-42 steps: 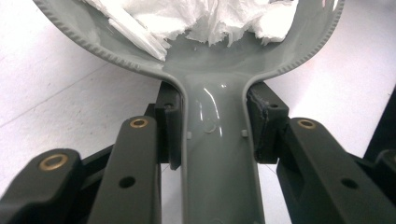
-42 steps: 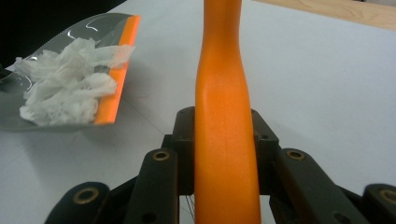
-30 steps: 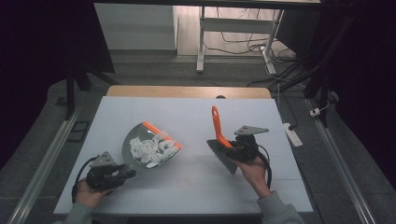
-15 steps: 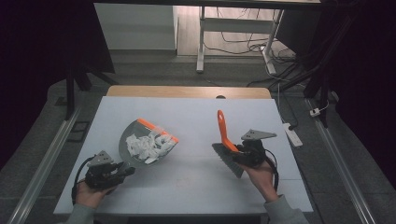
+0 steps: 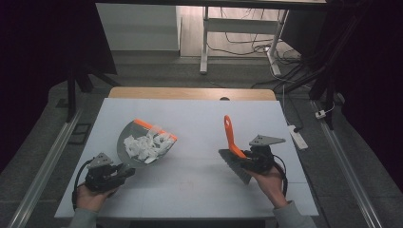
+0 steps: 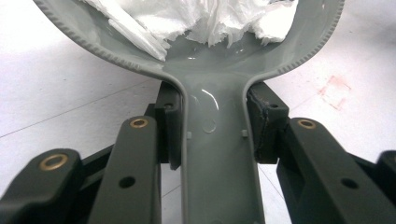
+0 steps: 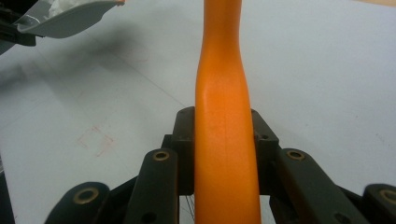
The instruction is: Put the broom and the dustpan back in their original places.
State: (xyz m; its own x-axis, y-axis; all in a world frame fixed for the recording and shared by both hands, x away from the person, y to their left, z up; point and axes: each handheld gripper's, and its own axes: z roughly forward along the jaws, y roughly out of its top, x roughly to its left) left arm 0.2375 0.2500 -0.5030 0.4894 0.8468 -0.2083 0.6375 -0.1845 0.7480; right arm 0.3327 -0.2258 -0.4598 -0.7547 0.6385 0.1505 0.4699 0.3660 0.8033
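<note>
A grey dustpan (image 5: 122, 145) with an orange lip holds a heap of white paper scraps (image 5: 145, 144), left of the table's middle. My left gripper (image 5: 124, 172) is shut on its handle near the front left edge. In the left gripper view the pads (image 6: 170, 126) press both sides of the grey dustpan handle (image 6: 215, 158), with the paper scraps (image 6: 205, 18) beyond. My right gripper (image 5: 247, 160) is shut on a brush with an orange handle (image 5: 230, 135) pointing away from me and dark bristles (image 5: 235, 166) lower down. The orange handle (image 7: 224, 116) runs up between the black jaws.
The white table top (image 5: 190, 194) has a wooden strip (image 5: 190, 93) along its far edge. A faint red mark (image 7: 95, 140) lies on the surface between the hands. A white power strip (image 5: 297, 137) sits just off the right edge. The dustpan (image 7: 65, 18) appears far off in the right gripper view.
My right gripper has drifted a little to the right with the brush, away from the dustpan. The dustpan has shifted slightly left; the left hand has stayed in place.
</note>
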